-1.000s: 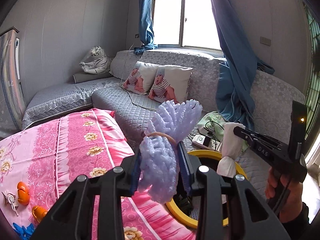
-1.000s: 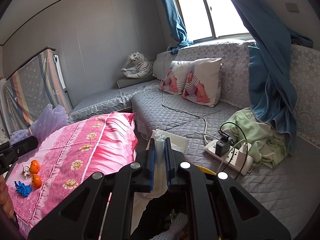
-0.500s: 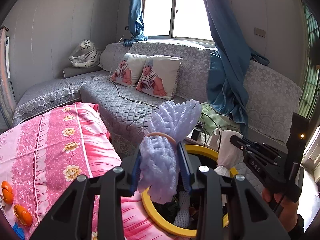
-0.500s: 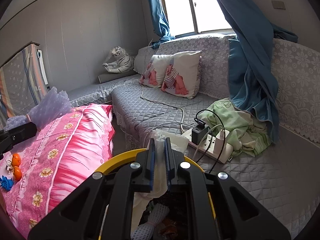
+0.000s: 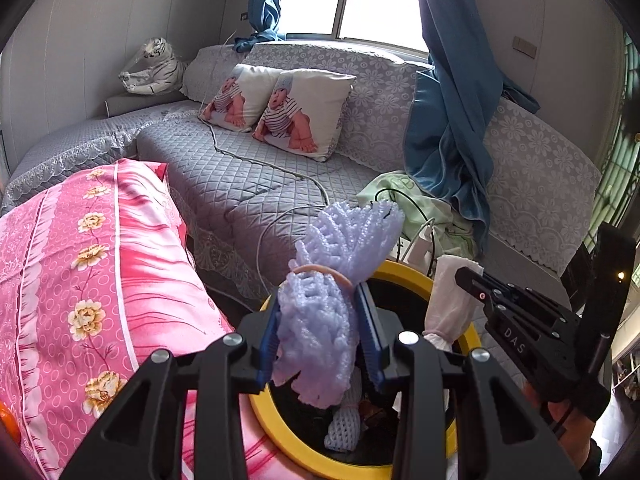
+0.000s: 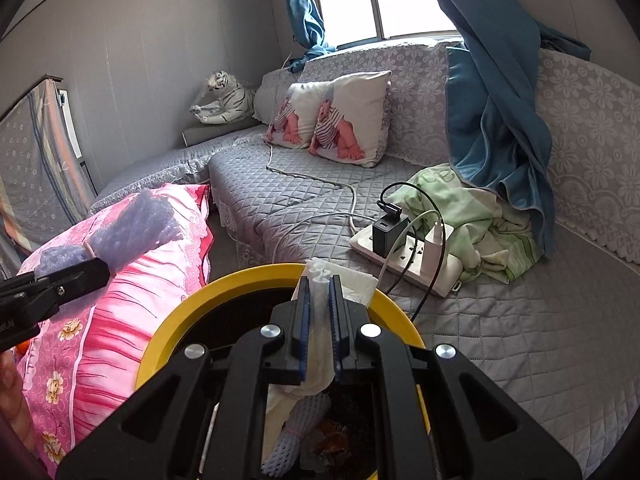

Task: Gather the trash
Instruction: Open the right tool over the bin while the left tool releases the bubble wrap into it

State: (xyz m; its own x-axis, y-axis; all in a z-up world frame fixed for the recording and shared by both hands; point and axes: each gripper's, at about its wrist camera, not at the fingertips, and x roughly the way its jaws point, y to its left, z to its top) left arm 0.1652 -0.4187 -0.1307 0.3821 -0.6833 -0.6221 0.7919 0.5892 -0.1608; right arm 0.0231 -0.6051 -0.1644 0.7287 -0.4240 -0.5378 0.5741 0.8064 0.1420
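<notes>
Both tongs loaded over the round yellow-rimmed black bin [image 6: 256, 280]

Left gripper [image 5: 320, 336] clamps lavender foam netting [image 5: 336, 280]; right gripper [image 6: 319, 320] pinches white crumpled tissue [image 6: 320, 344]; bin's contents mostly hidden.

"DAS" in white on right gripper [image 5: 456, 276] body; nothing else legible.

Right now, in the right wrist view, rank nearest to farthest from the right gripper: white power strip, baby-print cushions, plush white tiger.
1. White power strip, just right of the right gripper, on the sofa seat.
2. Baby-print cushions, against the sofa back.
3. Plush white tiger, far left corner.
</notes>
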